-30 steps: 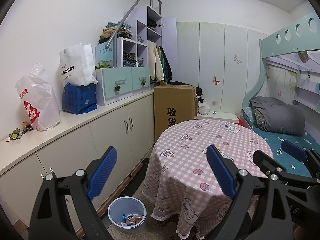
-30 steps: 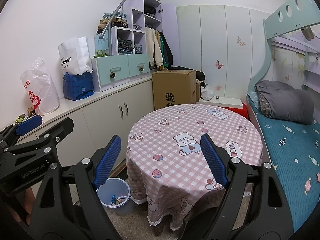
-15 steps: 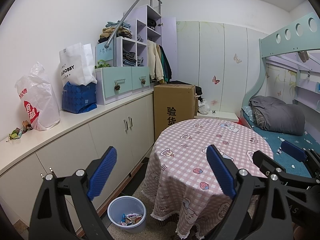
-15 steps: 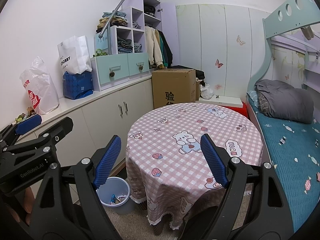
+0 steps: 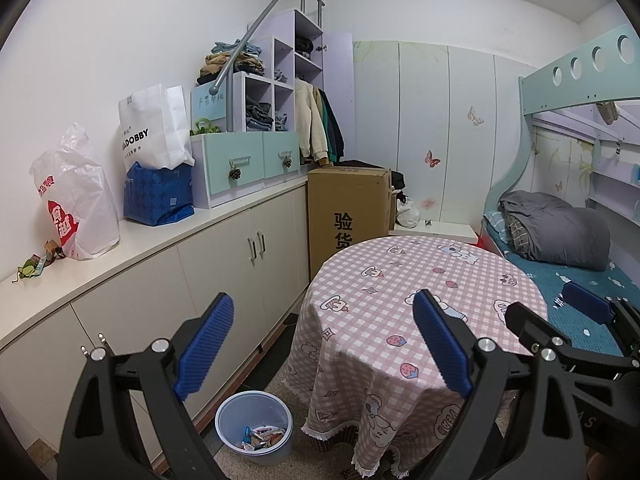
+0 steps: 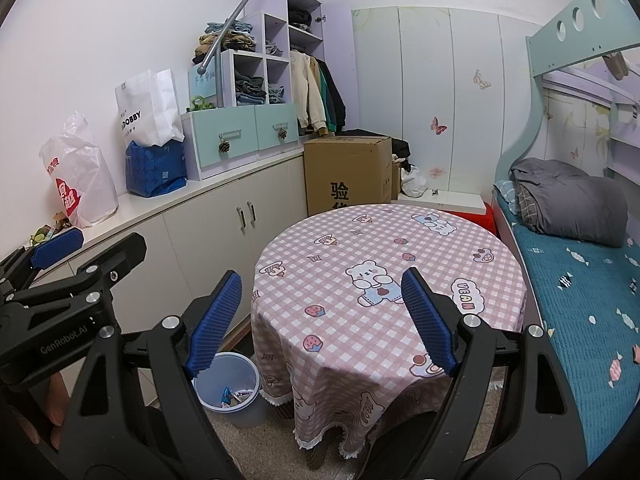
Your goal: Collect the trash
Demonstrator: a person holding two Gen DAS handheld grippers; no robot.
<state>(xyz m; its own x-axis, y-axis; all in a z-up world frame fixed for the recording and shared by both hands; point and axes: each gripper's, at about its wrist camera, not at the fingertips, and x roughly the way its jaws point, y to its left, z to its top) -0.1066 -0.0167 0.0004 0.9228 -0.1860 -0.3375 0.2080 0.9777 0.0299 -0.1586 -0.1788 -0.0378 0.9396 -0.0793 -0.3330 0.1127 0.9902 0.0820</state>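
Both grippers' fingers (image 5: 204, 347) stand apart and empty, the right finger (image 6: 214, 324) partly hiding the bin (image 6: 231, 390), its wrappers (image 5: 262, 437) indistinct.

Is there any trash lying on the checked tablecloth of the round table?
No; in the right wrist view the round table shows only its printed cloth, while wrappers sit in the bin on the floor beside it.

L gripper (image 5: 324, 344): jaws wide, empty | R gripper (image 6: 322, 320): same | both angled slightly down, prob.
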